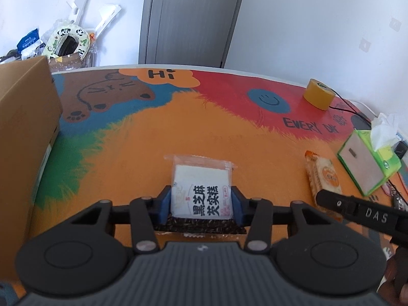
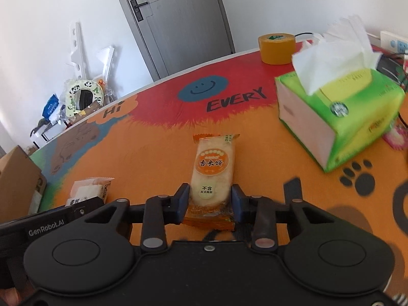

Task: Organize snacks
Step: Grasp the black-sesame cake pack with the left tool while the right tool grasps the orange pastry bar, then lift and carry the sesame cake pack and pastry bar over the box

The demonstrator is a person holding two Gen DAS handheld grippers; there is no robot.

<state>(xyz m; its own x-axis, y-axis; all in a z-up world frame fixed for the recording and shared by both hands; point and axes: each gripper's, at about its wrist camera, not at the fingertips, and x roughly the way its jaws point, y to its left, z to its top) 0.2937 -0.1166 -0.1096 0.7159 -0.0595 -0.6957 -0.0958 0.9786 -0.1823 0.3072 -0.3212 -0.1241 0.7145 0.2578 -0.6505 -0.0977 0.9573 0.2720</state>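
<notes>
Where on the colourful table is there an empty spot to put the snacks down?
The widest bare patch is the orange and red middle, between the white snack packet, the cardboard box and the tape roll. There is also room between the white packet and the rice cracker packet. The right side is crowded: tissue pack, cables and small bits.

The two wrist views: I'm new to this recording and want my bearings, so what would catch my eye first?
The bright cartoon table mat fills both views in orange, red, blue and green. At the near edge of each view a gripper is shut on a snack: the left gripper on a white cake packet, the right gripper on an orange rice cracker packet. A green tissue pack sits to the right, a yellow tape roll behind it.
</notes>
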